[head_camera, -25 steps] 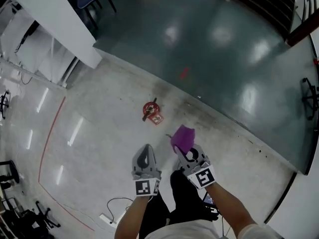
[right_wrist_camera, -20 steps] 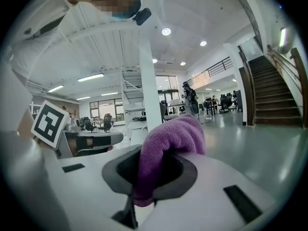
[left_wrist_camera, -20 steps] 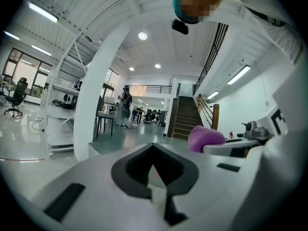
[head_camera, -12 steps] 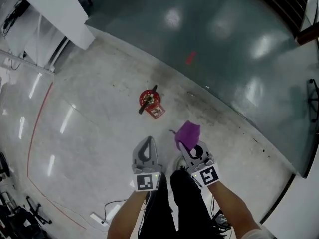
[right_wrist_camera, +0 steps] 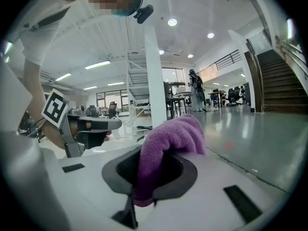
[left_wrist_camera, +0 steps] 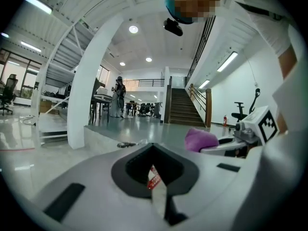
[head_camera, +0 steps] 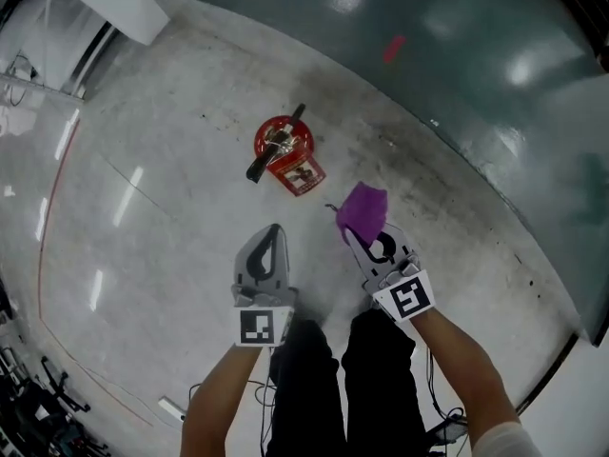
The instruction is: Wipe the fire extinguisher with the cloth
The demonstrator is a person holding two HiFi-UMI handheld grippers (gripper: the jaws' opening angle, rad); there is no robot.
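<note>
A red fire extinguisher [head_camera: 283, 150] stands on the pale floor ahead of me, seen from above with its black hose to the left. My right gripper [head_camera: 360, 228] is shut on a purple cloth [head_camera: 363, 208], which bunches up over the jaws in the right gripper view [right_wrist_camera: 168, 141]. The cloth hangs right of and nearer than the extinguisher, apart from it. My left gripper [head_camera: 272, 231] is shut with nothing in it and sits below the extinguisher. A sliver of the extinguisher's red label [left_wrist_camera: 154, 177] shows through the left gripper's own jaws. The cloth [left_wrist_camera: 202, 139] also shows there at the right.
A dark green floor area [head_camera: 457, 55] begins behind the extinguisher. A white pillar base [head_camera: 114, 8] stands at the upper left. A red floor line [head_camera: 43, 255] curves at the left. My black-trousered legs [head_camera: 338, 388] and cables [head_camera: 438, 417] are below the grippers.
The view has closed in on the extinguisher, which now looks larger and nearer to both grippers. The cloth stays held in the right gripper; the left stays shut.
</note>
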